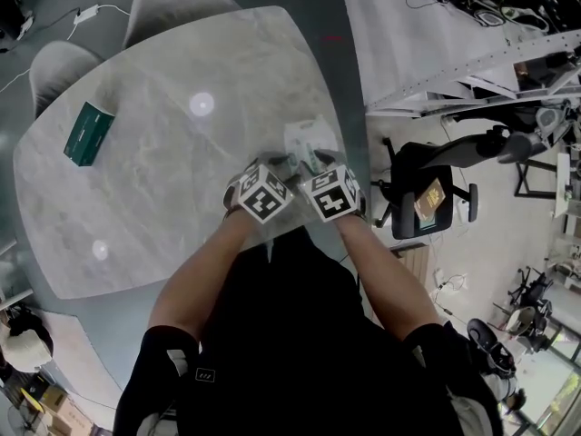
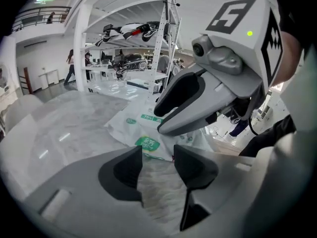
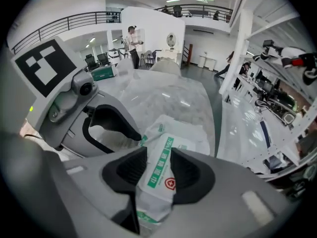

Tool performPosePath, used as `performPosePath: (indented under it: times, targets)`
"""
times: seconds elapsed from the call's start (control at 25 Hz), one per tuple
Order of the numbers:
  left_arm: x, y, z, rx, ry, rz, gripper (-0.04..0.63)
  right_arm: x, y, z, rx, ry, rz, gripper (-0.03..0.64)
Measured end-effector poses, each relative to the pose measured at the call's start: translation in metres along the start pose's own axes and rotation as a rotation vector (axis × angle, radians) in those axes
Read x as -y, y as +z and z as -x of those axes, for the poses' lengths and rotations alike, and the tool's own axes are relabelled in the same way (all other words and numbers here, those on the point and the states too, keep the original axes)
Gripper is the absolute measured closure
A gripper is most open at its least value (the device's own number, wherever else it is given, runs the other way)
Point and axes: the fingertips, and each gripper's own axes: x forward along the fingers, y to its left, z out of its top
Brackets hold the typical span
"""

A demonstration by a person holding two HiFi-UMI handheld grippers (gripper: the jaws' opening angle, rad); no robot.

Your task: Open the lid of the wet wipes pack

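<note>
The wet wipes pack (image 1: 309, 140), white with green print, lies on the marble table (image 1: 154, 207) near its right edge, just beyond both grippers. My right gripper (image 1: 315, 163) points steeply down over it; in the right gripper view the pack's labelled end (image 3: 159, 170) shows in the gap between the jaws of that gripper (image 3: 158, 163), which stand wide, and I see no squeeze on it. My left gripper (image 1: 281, 165) sits close beside it, open; only bare tabletop shows between its fingertips (image 2: 157, 161), with the pack (image 2: 143, 128) just ahead. The lid itself I cannot make out.
A dark green box (image 1: 88, 133) lies at the table's far left. Two grey chairs (image 1: 56, 67) stand behind the table. A black office chair (image 1: 427, 198) stands on the floor to the right, close to the table's edge. Shelving and cables fill the right side.
</note>
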Motion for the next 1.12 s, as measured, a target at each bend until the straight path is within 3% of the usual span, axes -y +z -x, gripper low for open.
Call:
performPosePath:
  times: [0.32,0.72,0.96,1.12]
  targets:
    - [-0.001,-0.006,-0.003,0.054,-0.016,0.035,0.397,-0.001,-0.001,-0.008,-0.015,-0.071,0.054,0.462]
    - [-0.002,-0.008,-0.006,0.045,-0.012,0.018,0.408,-0.001,0.000,-0.006,-0.016,0.026,0.053,0.471]
    - [0.001,-0.008,-0.006,0.039,-0.008,-0.004,0.417,-0.003,0.004,0.004,0.001,0.005,0.126,0.490]
    - [0.001,-0.009,-0.006,0.040,0.000,0.006,0.419,-0.002,0.006,0.013,0.013,0.020,0.110,0.506]
